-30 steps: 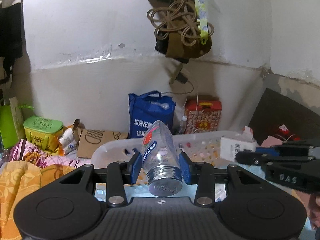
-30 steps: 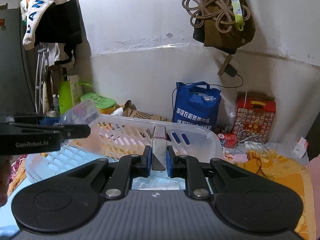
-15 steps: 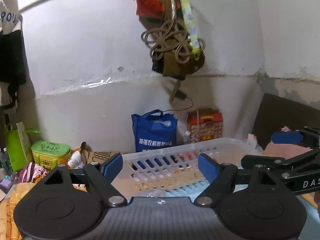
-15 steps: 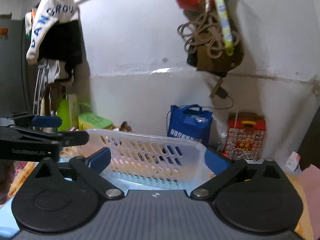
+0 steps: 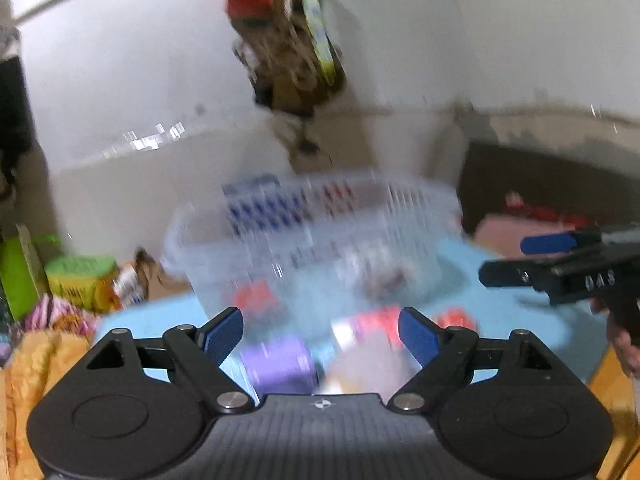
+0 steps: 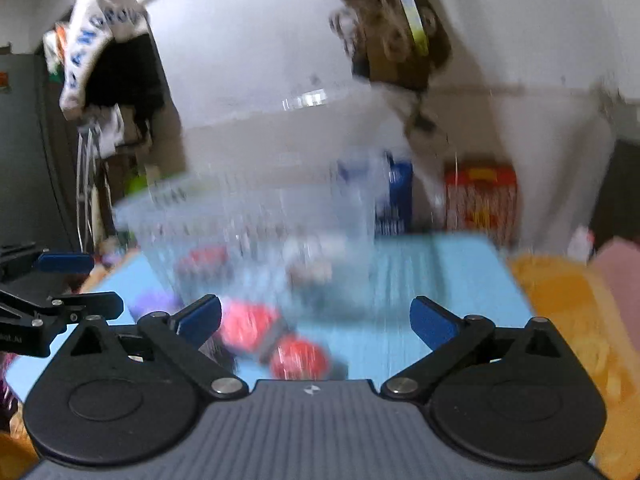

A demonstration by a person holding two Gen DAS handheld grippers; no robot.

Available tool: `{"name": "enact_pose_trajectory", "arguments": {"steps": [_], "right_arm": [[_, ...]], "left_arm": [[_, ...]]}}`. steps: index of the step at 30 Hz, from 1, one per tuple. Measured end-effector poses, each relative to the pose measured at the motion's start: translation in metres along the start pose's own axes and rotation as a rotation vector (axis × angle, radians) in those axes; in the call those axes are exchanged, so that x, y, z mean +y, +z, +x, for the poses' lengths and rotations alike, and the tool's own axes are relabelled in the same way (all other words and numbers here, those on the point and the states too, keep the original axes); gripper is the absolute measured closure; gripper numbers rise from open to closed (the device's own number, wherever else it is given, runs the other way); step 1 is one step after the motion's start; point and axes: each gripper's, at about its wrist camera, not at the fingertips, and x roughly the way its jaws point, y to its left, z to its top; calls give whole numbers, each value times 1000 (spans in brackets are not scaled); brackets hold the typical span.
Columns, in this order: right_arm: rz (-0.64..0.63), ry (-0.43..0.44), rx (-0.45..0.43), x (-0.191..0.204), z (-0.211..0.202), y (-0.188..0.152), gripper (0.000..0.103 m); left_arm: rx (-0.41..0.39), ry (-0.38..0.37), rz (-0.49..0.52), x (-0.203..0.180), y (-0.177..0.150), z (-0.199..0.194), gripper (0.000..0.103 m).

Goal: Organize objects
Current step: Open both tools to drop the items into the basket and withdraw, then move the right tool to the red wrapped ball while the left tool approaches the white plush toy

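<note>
Both views are blurred by motion. A translucent white slotted basket (image 5: 312, 240) stands on a light blue surface (image 5: 512, 320), with blurred items inside it. My left gripper (image 5: 322, 334) is open and empty, in front of the basket above a purple object (image 5: 278, 364) and a red-and-white item (image 5: 372, 332). My right gripper (image 6: 316, 318) is open and empty, in front of the basket (image 6: 256, 232) above red objects (image 6: 248, 326) on the blue surface. The right gripper shows at the right of the left wrist view (image 5: 560, 268).
A blue bag (image 6: 394, 196) and a red box (image 6: 480, 200) stand by the white wall behind. A green tub (image 5: 80, 280) and orange cloth (image 5: 44, 364) lie left. Orange cloth (image 6: 568, 328) lies right. Rope and bags (image 5: 292, 48) hang on the wall.
One second ago the left gripper held a clear jar and the right a small metal object over the basket. Both opened and let go, then pulled back; loose items now show below.
</note>
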Motion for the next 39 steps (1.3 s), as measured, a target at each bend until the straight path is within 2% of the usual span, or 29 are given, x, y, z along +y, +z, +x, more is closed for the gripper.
{"name": "enact_pose_trajectory", "arguments": {"steps": [4,10,17,20,24,28,34,39], "right_arm": [[-37,-14,11,5,9,-12,0],[-112,-8,24,12,2,-29,0],[-103,-19,-33,13,-22,-43,0],[-91,-34,-45,12,-22,-43,0],[-35,-42,-44,9,-20,-44,0],[-32,-50,-12,12,-12,-49,0],[-73,-54,2,25,-6,-51,0],[-68,-80,36,27,4,-51,0]], "left_arm": [[21,-26,17,-7,-15,9,15],[-24,-26,132,-33,-31,1,15],[20,-18,116,-47,-45,-21,15],[-16,18,142,-53,-51,-27,15],[-27,23,70,-49,-51,-27,15],[-32,63,85,-50,-52,-23,15],[27,24,12,-36,-52,-5,15],[41,20,3,-32,-50,7,15]]}}
